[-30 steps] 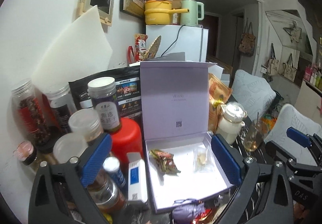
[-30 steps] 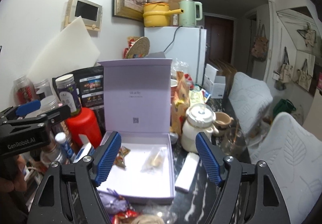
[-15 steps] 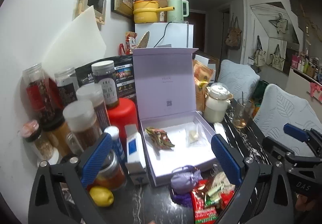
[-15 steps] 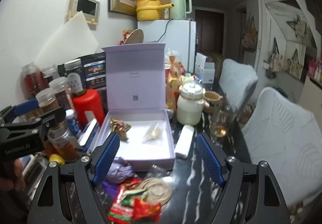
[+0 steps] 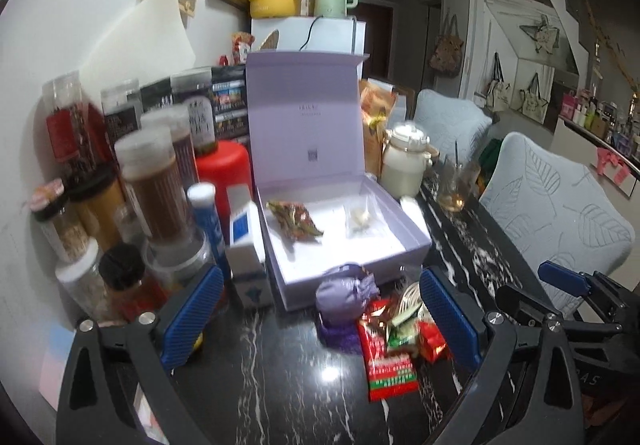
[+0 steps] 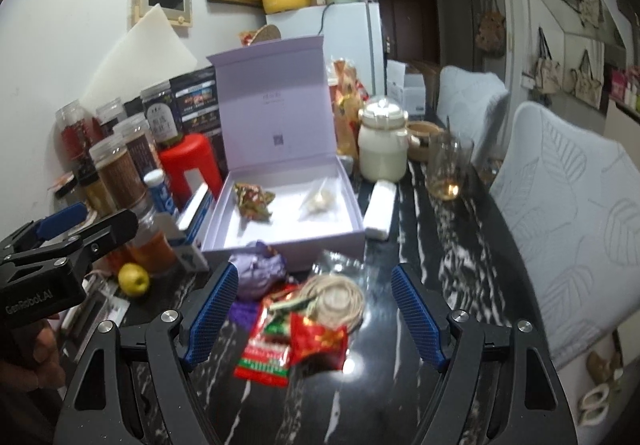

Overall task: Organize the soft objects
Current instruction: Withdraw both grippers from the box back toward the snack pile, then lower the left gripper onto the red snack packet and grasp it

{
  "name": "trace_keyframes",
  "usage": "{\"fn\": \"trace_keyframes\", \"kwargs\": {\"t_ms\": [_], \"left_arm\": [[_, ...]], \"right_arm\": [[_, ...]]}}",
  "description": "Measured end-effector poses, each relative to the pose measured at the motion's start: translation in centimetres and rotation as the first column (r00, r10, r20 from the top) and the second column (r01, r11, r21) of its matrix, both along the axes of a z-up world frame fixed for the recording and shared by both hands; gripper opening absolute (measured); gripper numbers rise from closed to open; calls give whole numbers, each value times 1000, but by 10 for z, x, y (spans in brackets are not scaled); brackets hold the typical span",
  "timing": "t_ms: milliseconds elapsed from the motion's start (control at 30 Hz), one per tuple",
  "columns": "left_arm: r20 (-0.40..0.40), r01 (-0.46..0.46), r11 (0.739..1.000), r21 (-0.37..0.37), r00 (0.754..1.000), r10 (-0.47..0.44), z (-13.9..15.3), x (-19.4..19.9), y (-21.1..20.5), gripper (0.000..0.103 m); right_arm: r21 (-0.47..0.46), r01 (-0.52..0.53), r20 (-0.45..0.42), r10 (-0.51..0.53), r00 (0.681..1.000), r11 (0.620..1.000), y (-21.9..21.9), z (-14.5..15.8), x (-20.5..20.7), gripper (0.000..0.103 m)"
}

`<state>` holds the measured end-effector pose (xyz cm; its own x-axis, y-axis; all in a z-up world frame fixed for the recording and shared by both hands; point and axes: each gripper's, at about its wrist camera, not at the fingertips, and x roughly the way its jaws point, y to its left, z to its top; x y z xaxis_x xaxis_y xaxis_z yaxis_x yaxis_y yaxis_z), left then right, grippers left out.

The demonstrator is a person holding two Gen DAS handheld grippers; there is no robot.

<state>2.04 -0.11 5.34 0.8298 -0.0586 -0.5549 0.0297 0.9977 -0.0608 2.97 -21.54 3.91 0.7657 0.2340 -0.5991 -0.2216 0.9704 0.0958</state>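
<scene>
An open lilac box stands on the black marble table with its lid up. In it lie a brown-green snack packet and a clear bag of white pieces. In front of the box lie a purple pouch, red snack packets and a coil of twine in a clear bag. My left gripper and right gripper are both open and empty, held back above this pile.
Jars and bottles crowd the left side, with a red canister, a blue-white carton and a lemon. A cream jar, a glass and a white block stand right of the box. Chairs are at the right.
Both grippers have pulled back from the box toward the table's front. The pouch, the red packets and the twine have come into view. Both stay open.
</scene>
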Motion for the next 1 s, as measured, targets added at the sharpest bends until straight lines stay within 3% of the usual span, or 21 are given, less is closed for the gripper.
{"fn": "trace_keyframes", "kwargs": {"t_ms": [167,467,600,1000], "left_arm": [[-28,-19,999,-38,999,18,-16,-8,3,100],[-101,-6,1000,-28,995,3,-44,-5,3,100],[-145,-9,1000,0,989,9,-58,2,-2,100],[-191,31,999,-42,981,-39,-76,22,-36,100]], "right_arm": [[32,0,-49,1,999,999,-3,-24,-4,80],[86,1,-129,10,992,996,-6,-64,-9,80],[85,4,-161,9,987,996,-8,-78,-10,80],[14,34,-214,-30,976,999,-38,-102,-2,80]]}}
